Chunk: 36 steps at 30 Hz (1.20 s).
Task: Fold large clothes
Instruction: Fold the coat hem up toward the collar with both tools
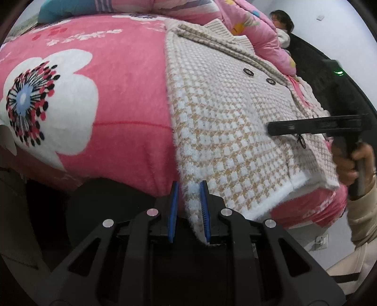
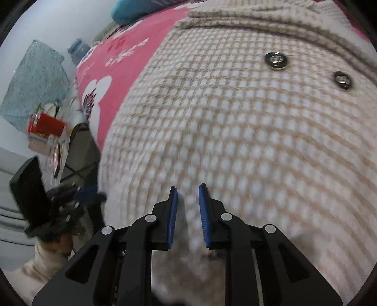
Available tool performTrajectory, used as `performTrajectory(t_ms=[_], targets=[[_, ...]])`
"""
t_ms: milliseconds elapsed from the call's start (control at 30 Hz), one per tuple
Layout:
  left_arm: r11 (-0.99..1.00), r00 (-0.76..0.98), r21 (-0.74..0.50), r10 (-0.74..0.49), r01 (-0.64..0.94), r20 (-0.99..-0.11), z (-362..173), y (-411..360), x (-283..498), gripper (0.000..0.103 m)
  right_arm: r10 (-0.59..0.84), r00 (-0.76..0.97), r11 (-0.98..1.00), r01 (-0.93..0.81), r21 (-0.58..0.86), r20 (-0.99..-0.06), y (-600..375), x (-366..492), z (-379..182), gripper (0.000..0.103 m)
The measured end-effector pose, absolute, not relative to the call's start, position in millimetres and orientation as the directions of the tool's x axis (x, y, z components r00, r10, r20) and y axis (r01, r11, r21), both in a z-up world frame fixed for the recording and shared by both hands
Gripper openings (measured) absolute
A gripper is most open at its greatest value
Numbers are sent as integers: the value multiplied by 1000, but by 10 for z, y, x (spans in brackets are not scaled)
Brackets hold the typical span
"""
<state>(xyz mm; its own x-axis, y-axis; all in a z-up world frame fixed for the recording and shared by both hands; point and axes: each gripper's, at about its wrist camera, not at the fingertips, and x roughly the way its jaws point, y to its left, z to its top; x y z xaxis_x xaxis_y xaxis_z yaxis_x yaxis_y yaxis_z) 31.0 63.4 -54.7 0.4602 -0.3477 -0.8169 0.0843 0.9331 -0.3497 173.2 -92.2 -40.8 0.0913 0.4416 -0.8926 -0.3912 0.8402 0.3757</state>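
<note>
Two grippers on knit coat (image 1: 223, 122), spread across pink bed (image 1: 113, 98). Your left gripper (image 1: 189, 211) fingers clamp hem corner as anchor; right gripper (image 2: 187, 216) fingers slightly apart, cloth between, grip unclear.

A pink fleece blanket (image 1: 113, 77) printed with large white flowers covered the bed. A teal cushion (image 2: 132, 9) lay at its far end, beside a bundled pink quilt (image 1: 256, 26). A red box (image 2: 46, 127) sat near a speckled glass panel (image 2: 33, 82).
</note>
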Motion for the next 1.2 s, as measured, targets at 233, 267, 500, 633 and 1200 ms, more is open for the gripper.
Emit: performTrajectory(t_ms=[233, 267, 500, 633, 1200], targets=[[939, 463, -330, -336, 97, -820, -576, 638, 312, 23, 432, 236, 830, -483, 280, -871, -484, 1897, 33, 19], [942, 466, -320, -328, 100, -821, -575, 635, 308, 25, 417, 229, 831, -487, 268, -880, -391, 1963, -40, 19], [940, 474, -327, -333, 98, -815, -560, 742, 214, 36, 308, 100, 824, -525, 212, -946, -330, 1748, -403, 19], [938, 452, -332, -342, 103, -824, -635, 748, 222, 36, 304, 78, 813, -541, 216, -950, -513, 1371, -285, 19], [895, 393, -417, -445, 158, -805, -724, 509, 224, 51, 501, 171, 812, -431, 393, -848, -1696, 494, -108, 45]])
